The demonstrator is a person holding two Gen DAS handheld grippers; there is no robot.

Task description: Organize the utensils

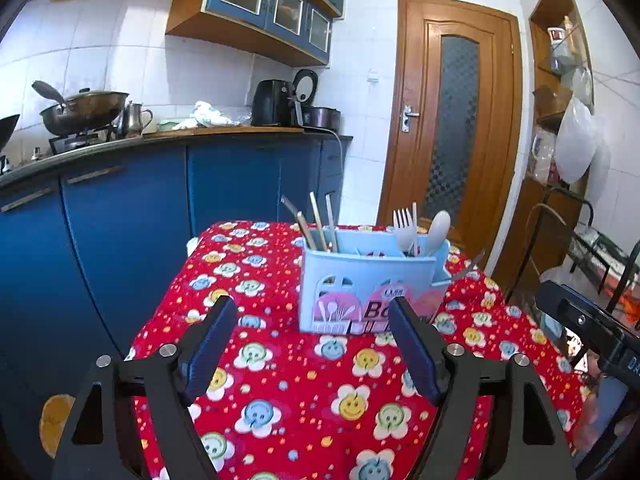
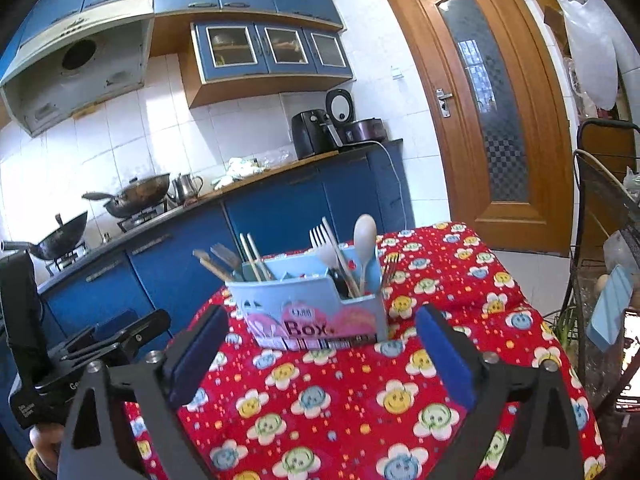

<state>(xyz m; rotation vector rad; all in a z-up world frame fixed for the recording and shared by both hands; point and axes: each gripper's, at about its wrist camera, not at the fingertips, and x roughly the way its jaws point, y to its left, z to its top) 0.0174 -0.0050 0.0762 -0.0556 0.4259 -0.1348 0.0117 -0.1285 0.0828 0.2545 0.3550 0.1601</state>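
Note:
A light blue utensil box [image 1: 360, 284] stands upright on the red flowered tablecloth [image 1: 304, 392]; it also shows in the right wrist view [image 2: 304, 308]. Chopsticks [image 1: 318, 222] stand in its left compartment, a white fork [image 1: 403, 224] and white spoon [image 1: 438, 226] in its right one. A metal fork [image 2: 390, 268] leans outside by the box's right end. My left gripper [image 1: 314, 344] is open and empty, just in front of the box. My right gripper [image 2: 322, 354] is open and empty, also in front of the box.
Blue kitchen cabinets [image 1: 132, 216] and a counter with a wok [image 1: 82, 110] stand to the left, behind the table. A wooden door [image 1: 452, 120] is behind it. A wire rack [image 2: 600, 216] stands at the table's right. The left gripper's body shows in the right wrist view [image 2: 80, 352].

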